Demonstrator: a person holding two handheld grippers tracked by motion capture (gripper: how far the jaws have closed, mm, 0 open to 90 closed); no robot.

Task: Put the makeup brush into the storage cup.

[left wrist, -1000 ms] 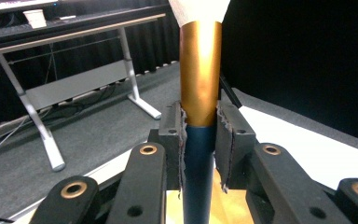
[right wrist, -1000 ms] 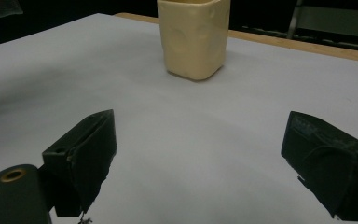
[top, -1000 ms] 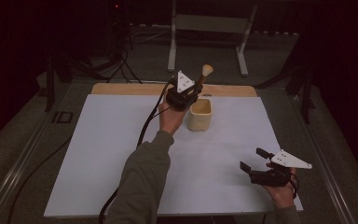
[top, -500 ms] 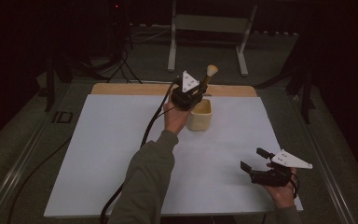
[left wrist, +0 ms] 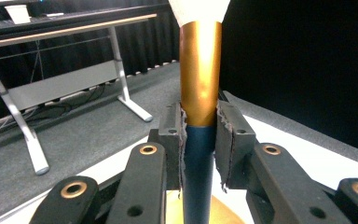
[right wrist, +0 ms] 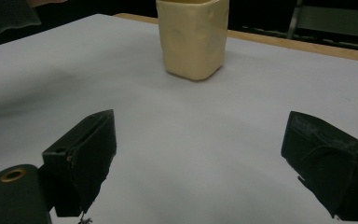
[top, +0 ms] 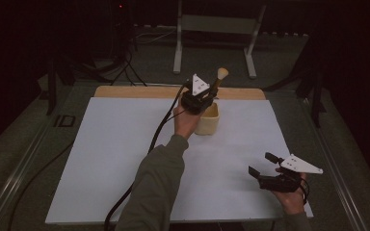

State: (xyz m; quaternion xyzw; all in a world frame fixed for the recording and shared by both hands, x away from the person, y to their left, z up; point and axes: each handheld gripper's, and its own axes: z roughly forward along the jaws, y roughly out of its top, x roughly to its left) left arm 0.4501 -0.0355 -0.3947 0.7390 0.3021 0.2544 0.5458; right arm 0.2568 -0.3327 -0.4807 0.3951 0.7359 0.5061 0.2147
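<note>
Two grippers over the white table; cream cup stands near the far edge; left gripper hovers right at the cup, jaws clamped on a makeup brush, dark handle, gold ferrule, bristles up; right gripper hangs near the front corner, jaws spread wide, holding nothing.

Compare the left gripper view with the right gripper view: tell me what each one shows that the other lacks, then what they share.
Left gripper view alone: the left gripper shut on the brush, its pads at the join of the gold ferrule and dark blue handle, pale bristles at the top edge; behind, a grey metal frame stands on the floor.
Right gripper view alone: the right gripper with jaws wide apart and nothing between them, and the whole cream cup upright ahead.
Shared: the white table surface.
</note>
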